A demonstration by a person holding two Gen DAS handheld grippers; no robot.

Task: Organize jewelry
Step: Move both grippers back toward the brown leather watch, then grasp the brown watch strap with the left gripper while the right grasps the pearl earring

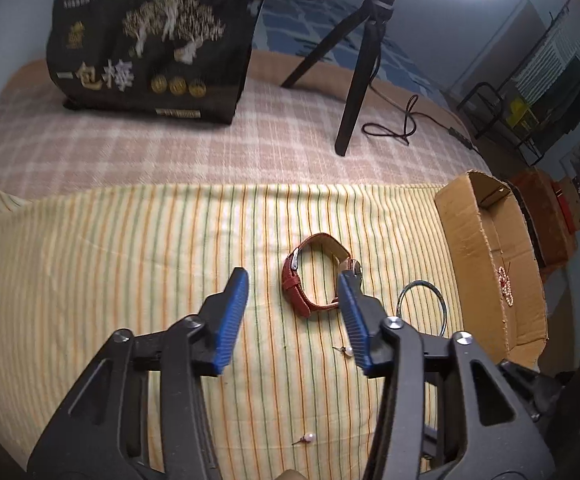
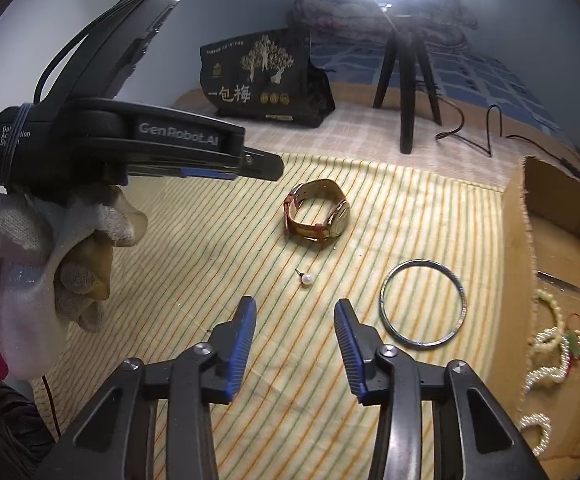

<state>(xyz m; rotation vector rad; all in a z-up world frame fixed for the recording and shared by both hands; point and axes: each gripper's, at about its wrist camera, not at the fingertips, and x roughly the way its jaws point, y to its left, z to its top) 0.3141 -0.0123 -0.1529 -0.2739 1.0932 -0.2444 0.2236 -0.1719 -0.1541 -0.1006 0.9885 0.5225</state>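
left gripper (image 1: 293, 292) wide, empty, aimed toward watch (image 1: 317, 276) | right gripper (image 2: 294, 318) wide, empty, near pearl earring (image 2: 307, 279) | bangle (image 2: 423, 304) right, beside cardboard box (image 2: 517, 248) holding pearl strands (image 2: 549, 344) | likely collecting into box

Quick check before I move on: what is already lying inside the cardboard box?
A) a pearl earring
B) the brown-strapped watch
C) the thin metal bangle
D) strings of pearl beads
D: strings of pearl beads lie on the floor of the cardboard box, while the watch, bangle and pearl earring sit out on the striped cloth.
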